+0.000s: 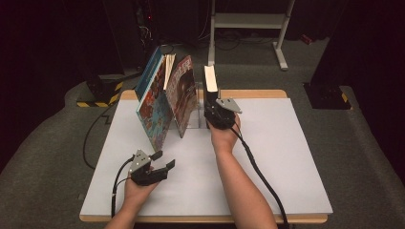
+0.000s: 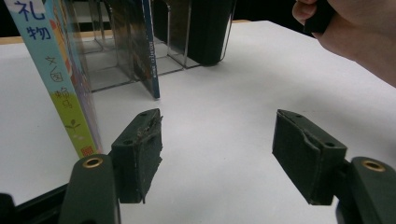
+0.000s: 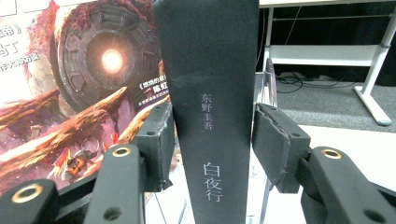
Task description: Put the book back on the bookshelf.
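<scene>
Black book [image 3: 208, 93] upright between right gripper [image 3: 212, 140] pads, slight gap right side; left gripper [image 2: 219, 149] released, bare table [image 1: 286, 157] around.

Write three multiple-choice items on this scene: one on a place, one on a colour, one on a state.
1. The book between the right gripper's jaws stands
A. at the right end of the clear rack, as the high view shows it
B. flat at the table's near edge
C. on the floor

2. That book's spine is
A. red
B. yellow
C. black

3. The left gripper is
A. shut on a book
B. open with nothing between its jaws
C. shut on a cable

Answers:
1 A: the book stands upright in the clear rack, right of the colourful books, with the right gripper around its spine.
2 C: the spine is black with pale characters.
3 B: the left gripper has its jaws wide apart over the bare white table.
</scene>
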The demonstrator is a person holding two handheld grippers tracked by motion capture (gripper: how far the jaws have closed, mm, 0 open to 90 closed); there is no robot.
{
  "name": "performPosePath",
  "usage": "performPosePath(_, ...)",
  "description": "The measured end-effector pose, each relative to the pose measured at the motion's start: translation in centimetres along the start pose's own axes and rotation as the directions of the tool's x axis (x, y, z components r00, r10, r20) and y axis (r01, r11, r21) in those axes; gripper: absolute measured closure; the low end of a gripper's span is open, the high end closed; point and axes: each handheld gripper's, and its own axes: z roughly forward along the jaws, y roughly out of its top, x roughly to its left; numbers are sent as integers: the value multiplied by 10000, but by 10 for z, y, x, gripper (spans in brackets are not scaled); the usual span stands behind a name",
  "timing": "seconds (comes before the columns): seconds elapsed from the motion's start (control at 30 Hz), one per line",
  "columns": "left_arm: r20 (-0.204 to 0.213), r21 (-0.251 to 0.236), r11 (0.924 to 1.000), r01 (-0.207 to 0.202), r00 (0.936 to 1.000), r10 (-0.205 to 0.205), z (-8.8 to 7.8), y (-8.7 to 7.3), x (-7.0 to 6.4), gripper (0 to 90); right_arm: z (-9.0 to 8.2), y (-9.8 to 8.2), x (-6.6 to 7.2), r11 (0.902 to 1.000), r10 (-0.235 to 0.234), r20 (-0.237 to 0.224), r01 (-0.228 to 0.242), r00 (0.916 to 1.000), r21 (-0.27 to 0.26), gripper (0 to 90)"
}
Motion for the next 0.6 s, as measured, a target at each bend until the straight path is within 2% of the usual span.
performPosePath(0.6, 9, 11, 10000, -56, 10000, 56, 1, -1, -1, 326, 0, 0, -2, 9998, -68, -217, 72, 9997, 211, 400)
